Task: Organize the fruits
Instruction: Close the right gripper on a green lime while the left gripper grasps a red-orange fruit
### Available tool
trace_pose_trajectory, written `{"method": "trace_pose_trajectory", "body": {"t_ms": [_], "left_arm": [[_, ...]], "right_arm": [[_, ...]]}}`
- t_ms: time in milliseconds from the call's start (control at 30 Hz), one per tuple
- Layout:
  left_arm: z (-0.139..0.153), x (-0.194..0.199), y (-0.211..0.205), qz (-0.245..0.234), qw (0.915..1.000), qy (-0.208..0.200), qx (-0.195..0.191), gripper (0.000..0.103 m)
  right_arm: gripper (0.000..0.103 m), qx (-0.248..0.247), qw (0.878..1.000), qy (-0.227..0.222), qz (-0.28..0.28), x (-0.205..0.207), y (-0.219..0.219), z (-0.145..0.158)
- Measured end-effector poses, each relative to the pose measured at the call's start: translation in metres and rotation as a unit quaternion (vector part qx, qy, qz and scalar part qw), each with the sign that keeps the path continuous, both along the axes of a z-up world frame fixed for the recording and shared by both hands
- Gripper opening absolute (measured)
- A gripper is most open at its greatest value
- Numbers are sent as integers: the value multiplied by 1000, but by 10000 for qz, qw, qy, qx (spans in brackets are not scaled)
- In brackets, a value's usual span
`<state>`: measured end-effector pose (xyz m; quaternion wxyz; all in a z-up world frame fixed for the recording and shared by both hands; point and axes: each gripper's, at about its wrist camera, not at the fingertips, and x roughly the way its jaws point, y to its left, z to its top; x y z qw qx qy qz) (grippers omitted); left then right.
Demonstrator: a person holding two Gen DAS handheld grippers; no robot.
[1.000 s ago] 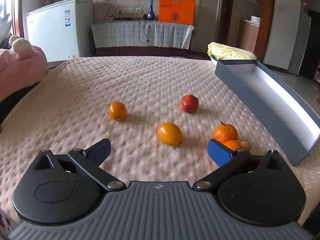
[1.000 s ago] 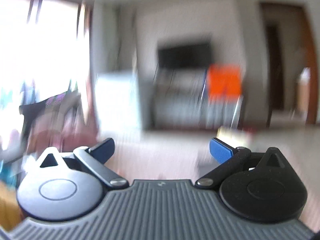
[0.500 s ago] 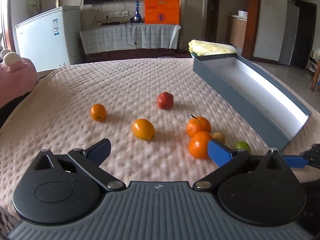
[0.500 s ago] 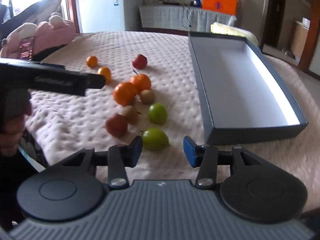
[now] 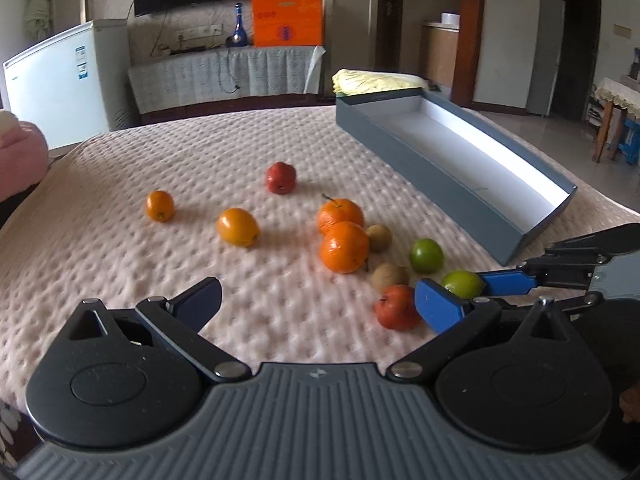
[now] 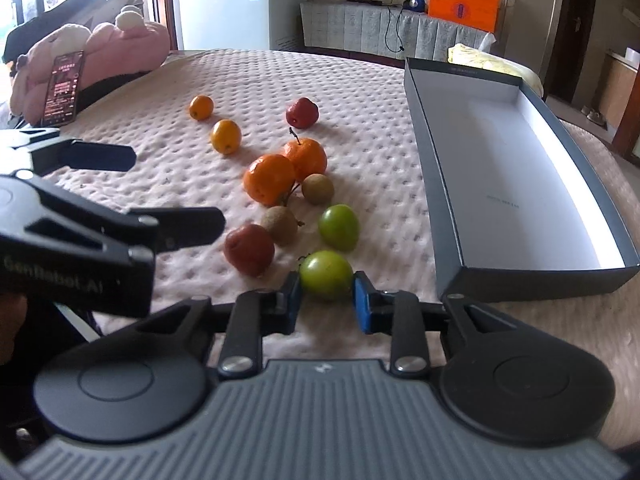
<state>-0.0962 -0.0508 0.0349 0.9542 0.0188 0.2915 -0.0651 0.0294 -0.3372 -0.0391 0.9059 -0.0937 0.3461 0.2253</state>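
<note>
The right gripper (image 6: 327,298) has dropped from facing the room and its jaws are closing on the nearest green fruit (image 6: 326,274), pads touching it, likely because it lies closest to the empty box (image 6: 532,268). The left gripper (image 5: 318,300) hovers open.

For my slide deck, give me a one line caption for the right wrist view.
Right gripper jaws closing around the nearest green fruit beside the empty grey box.
</note>
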Motion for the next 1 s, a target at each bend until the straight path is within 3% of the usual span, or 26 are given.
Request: {"method": "trace_pose_trajectory", "body": {"t_ms": [333, 467, 733, 800, 1000], "left_arm": [[-5, 6, -20, -495, 9986, 127, -159, 103], [-9, 15, -21, -497, 9980, 309, -256, 78], [-15, 22, -27, -578, 9969, 468, -260, 55], [-16, 23, -29, -657, 9957, 543, -353, 40], [-19, 30, -27, -630, 9928, 787, -652, 38]], "right_arm": [[31, -124, 9999, 7, 17, -6, -13, 0], [31, -57, 10000, 59, -11, -5, -15, 0], [31, -73, 10000, -7, 54, -6, -16, -2], [31, -86, 9999, -26, 57, -6, -15, -2], [31, -190, 9998, -71, 39, -7, -12, -1]]}}
